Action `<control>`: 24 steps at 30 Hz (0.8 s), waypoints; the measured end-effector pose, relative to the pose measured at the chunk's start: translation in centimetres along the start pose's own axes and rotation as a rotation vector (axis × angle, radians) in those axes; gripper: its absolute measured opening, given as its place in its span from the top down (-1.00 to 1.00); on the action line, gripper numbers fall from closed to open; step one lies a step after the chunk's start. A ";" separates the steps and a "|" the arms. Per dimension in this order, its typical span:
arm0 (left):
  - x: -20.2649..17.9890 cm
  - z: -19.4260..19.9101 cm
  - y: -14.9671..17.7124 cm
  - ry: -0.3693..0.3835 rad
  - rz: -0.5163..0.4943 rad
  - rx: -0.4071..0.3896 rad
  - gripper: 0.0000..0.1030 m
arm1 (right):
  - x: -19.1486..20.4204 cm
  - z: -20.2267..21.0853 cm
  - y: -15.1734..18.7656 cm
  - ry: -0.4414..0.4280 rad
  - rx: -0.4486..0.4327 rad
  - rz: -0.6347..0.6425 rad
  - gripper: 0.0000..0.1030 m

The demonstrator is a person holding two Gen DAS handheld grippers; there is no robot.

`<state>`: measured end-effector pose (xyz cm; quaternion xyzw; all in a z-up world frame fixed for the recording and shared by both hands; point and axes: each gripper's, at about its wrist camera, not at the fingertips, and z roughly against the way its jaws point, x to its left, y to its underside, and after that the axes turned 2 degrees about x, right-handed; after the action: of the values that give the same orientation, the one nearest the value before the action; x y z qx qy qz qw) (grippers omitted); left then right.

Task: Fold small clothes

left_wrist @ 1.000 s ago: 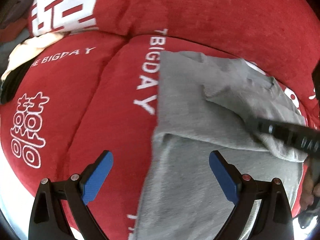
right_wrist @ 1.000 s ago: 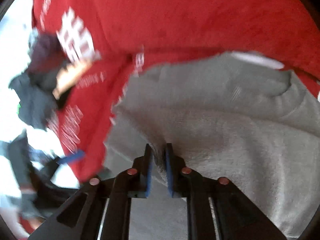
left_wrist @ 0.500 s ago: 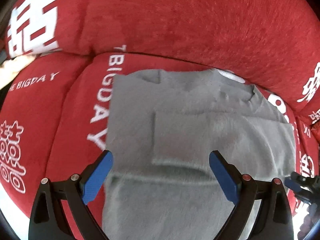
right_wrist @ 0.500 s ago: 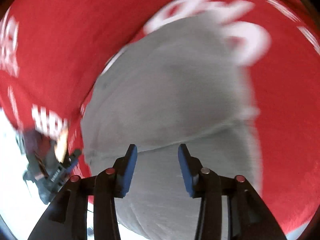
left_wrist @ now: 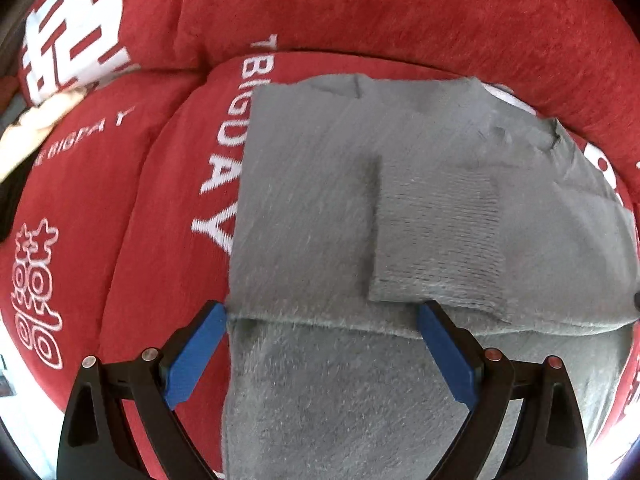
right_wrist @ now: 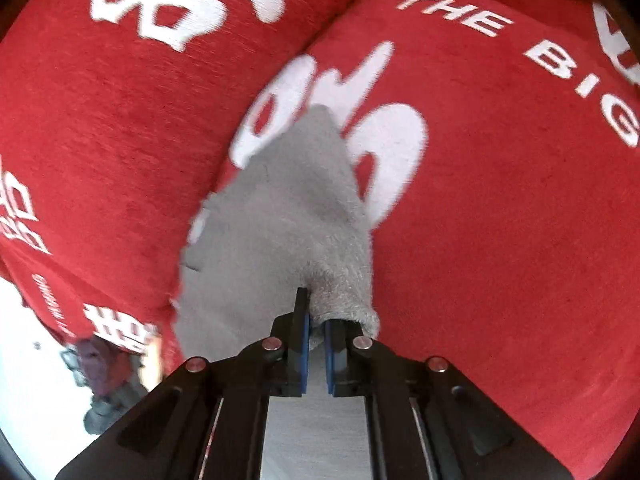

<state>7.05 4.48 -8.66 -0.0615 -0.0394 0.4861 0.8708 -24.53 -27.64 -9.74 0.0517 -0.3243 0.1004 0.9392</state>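
The gray cloth (left_wrist: 340, 220) is lying on the red cushion (left_wrist: 132, 208). The right gripper (right_wrist: 316, 330) is pinching its right edge. The left gripper (left_wrist: 320, 344) is hanging wide open over its near fold.

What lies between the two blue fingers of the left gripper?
In the left wrist view, the open left gripper has only the gray garment between its fingers, a folded edge crossing the gap.

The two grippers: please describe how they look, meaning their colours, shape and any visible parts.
The left gripper and the right gripper look the same: black plastic angular linkage arms with open cut-outs, small round silver pins at the joints, and flat blue pads on the inner finger faces. No cables, markings or sleeves are visible.
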 end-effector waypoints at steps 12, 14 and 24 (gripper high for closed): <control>-1.1 2.1 -1.4 0.214 -0.058 0.004 -0.88 | 0.4 0.1 1.9 0.015 0.093 0.059 0.74; -1.6 1.4 -1.9 0.235 -0.068 0.027 -0.69 | 1.1 0.0 2.8 0.002 0.112 0.088 0.74; -1.0 2.3 -1.4 0.289 -0.076 0.035 0.73 | 1.5 -1.9 4.4 -0.021 0.147 0.071 0.73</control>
<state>7.43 3.03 -6.22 -0.1140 0.0924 0.4393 0.8863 -23.16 -22.83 -10.19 0.1101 -0.3276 0.1567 0.9252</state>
